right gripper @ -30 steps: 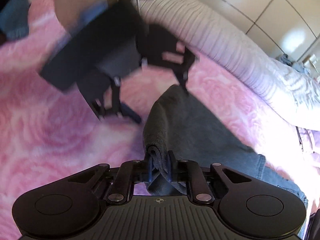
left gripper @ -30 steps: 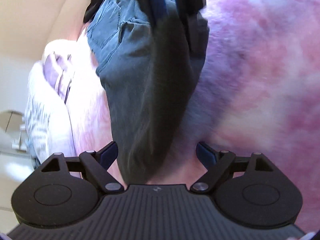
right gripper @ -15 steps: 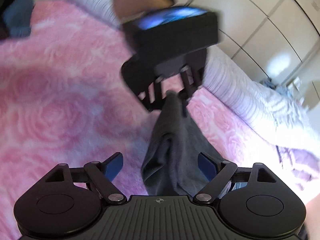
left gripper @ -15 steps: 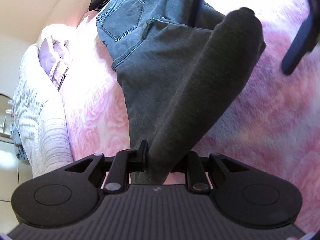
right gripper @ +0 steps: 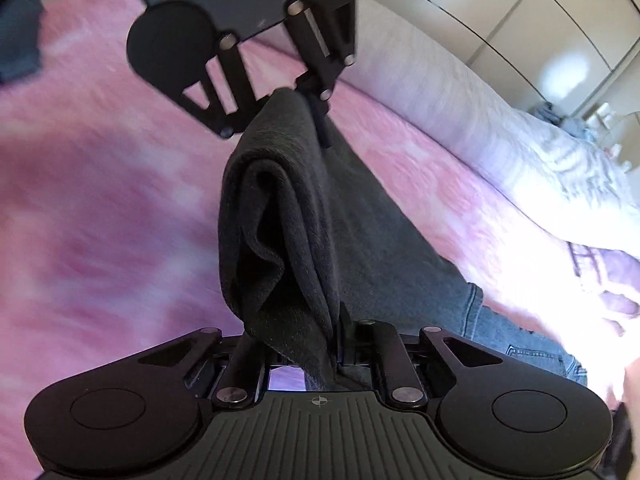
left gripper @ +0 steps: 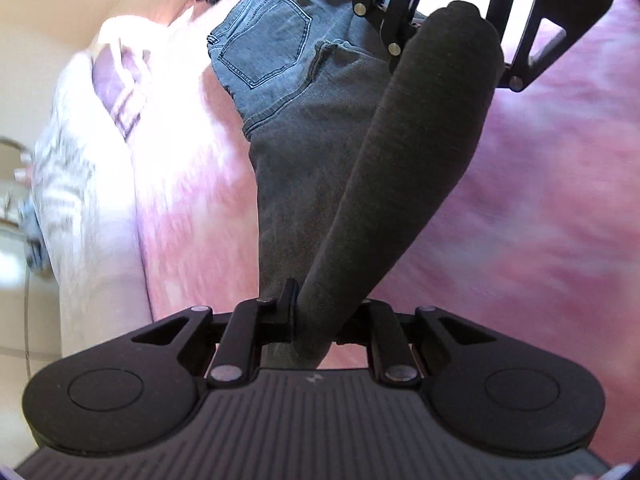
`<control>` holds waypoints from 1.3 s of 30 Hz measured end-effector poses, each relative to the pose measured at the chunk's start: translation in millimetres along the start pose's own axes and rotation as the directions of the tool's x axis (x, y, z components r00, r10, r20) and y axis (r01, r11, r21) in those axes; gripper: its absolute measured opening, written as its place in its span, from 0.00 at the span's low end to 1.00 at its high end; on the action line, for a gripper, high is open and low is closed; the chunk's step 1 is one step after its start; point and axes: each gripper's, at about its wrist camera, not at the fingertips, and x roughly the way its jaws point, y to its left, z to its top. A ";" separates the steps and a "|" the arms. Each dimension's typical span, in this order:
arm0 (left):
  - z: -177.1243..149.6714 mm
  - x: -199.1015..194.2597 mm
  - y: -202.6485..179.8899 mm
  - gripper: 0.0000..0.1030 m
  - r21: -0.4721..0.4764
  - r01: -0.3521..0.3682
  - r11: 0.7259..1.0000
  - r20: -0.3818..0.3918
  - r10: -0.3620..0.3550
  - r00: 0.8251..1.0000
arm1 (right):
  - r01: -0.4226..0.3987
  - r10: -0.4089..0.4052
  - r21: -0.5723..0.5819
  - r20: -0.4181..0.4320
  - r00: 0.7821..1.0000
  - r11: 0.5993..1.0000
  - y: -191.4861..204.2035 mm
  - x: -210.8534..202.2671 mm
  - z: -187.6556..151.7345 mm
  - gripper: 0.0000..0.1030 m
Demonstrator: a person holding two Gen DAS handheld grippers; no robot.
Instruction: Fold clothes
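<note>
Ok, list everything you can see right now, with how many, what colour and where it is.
jeans: one pair, grey-blue, lying on the bed, the leg end lifted between both grippers
blanket: one, pink and fluffy, covering the bed
quilt: one, white and striped, along the bed's edge
lilac cloth: one, pale purple, beside the quilt
dark garment: one, dark, at the far corner of the blanket
cupboard doors: several, cream, behind the bed
left gripper: one, black, shut on the jeans
right gripper: one, black, shut on the jeans
</note>
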 end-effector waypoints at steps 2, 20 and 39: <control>-24.9 -36.5 -15.5 0.12 -0.029 0.035 0.999 -0.045 -0.036 0.998 | -0.072 0.072 0.010 0.031 0.997 0.997 15.6 -24.7 7.6 0.12; -2.0 -134.1 62.3 0.47 -0.318 -0.079 0.945 -0.029 0.073 0.997 | -0.433 0.317 0.473 0.307 0.898 0.768 -137.7 -107.9 -18.7 0.11; 16.8 83.1 132.5 0.50 -0.839 0.102 0.535 -0.014 -0.209 0.978 | -0.373 0.273 0.924 0.381 0.884 -0.082 -303.0 4.0 -235.2 0.42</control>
